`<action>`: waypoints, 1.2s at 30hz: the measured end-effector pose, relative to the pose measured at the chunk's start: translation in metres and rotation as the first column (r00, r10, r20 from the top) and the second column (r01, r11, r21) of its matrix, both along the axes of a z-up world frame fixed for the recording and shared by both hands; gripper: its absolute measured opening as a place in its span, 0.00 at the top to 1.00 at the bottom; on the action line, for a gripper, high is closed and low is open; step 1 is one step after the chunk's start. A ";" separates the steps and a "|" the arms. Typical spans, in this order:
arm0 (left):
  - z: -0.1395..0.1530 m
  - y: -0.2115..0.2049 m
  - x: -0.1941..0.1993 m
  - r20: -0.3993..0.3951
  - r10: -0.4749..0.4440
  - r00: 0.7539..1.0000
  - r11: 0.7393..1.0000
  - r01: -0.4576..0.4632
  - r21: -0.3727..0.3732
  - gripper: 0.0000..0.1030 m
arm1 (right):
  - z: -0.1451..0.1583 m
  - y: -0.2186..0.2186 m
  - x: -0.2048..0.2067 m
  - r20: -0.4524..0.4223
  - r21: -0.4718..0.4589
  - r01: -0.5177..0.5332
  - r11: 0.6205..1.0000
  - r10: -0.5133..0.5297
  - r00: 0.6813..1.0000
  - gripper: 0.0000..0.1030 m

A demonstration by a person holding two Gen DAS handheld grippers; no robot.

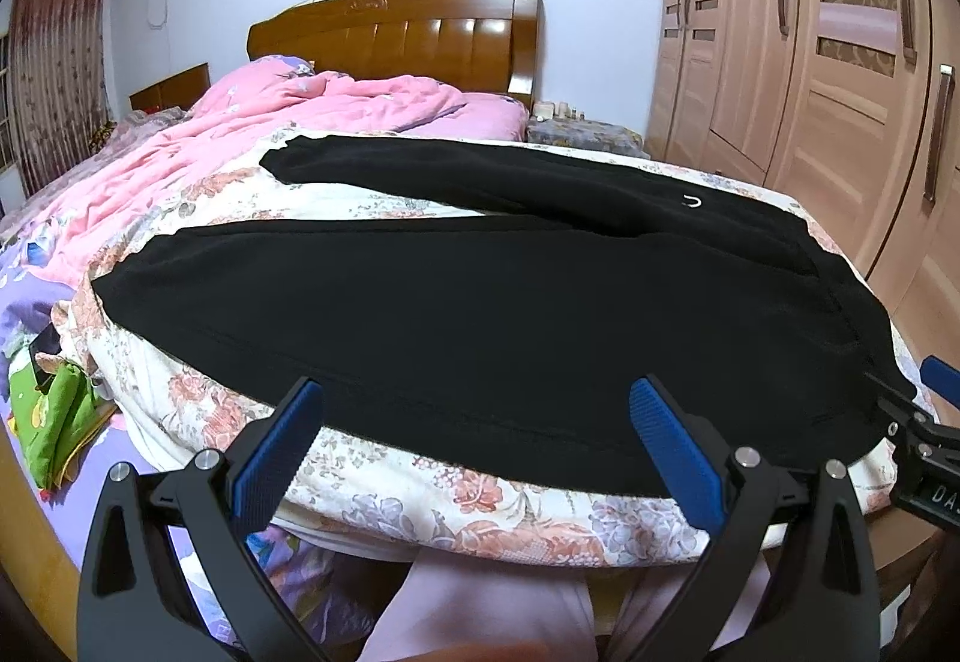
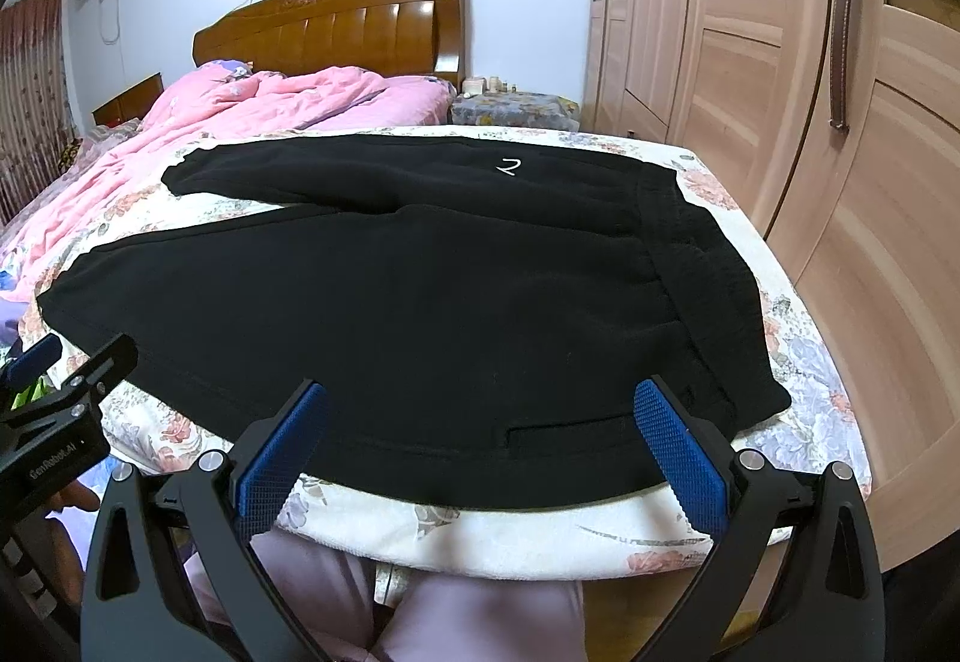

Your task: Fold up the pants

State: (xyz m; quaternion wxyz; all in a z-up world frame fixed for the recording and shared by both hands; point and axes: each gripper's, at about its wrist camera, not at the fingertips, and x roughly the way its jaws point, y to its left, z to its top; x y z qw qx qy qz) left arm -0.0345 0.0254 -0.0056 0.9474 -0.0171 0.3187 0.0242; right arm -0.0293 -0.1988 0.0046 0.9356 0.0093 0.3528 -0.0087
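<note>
Black pants (image 1: 480, 302) lie spread flat on a floral cushion (image 1: 480, 518) on the bed, waistband to the right, both legs running left and apart. They also show in the right wrist view (image 2: 420, 314), with a small white logo (image 2: 509, 166). My left gripper (image 1: 480, 422) is open and empty, over the near edge of the near leg. My right gripper (image 2: 480, 422) is open and empty, over the near edge by the waistband (image 2: 708, 302). The right gripper's body shows at the left view's right edge (image 1: 924, 440); the left gripper's body shows at the right view's left edge (image 2: 54, 410).
A pink quilt (image 1: 270, 122) is bunched at the back left before the wooden headboard (image 1: 408, 32). A wardrobe (image 1: 840, 62) stands close on the right. Green and other items (image 1: 54, 422) lie at the left. The person's legs (image 1: 480, 602) are below the cushion edge.
</note>
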 end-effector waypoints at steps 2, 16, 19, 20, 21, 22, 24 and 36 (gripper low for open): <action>-0.001 -0.002 -0.001 -0.003 -0.009 1.000 1.000 0.009 0.007 0.01 | 0.000 0.000 0.000 0.001 0.000 0.000 1.000 0.000 1.000 0.04; -0.003 -0.009 0.000 -0.008 -0.039 0.999 0.999 0.039 0.010 0.01 | -0.001 0.000 -0.002 -0.001 0.010 0.003 1.000 -0.003 1.000 0.04; -0.003 -0.008 0.000 -0.010 -0.044 0.999 0.999 0.044 0.010 0.01 | -0.002 0.000 -0.002 -0.002 0.011 0.003 1.000 -0.003 1.000 0.04; -0.003 -0.009 0.000 -0.010 -0.045 0.999 0.999 0.045 0.011 0.01 | -0.002 -0.001 -0.002 -0.002 0.012 0.003 1.000 -0.003 1.000 0.04; -0.003 -0.009 0.000 -0.010 -0.044 0.999 0.999 0.044 0.011 0.01 | -0.002 0.000 -0.003 -0.002 0.013 0.003 1.000 -0.003 1.000 0.04; -0.003 -0.009 0.000 -0.011 -0.044 0.999 0.999 0.044 0.011 0.01 | -0.002 0.000 -0.002 -0.001 0.012 0.003 1.000 -0.003 1.000 0.04; -0.003 -0.009 0.000 -0.010 -0.044 0.999 0.999 0.044 0.010 0.01 | -0.002 0.000 -0.002 -0.001 0.012 0.003 1.000 -0.003 1.000 0.04; -0.003 -0.009 0.001 -0.011 -0.044 0.999 0.999 0.044 0.012 0.01 | -0.005 0.001 -0.005 -0.006 0.024 0.003 1.000 -0.002 1.000 0.04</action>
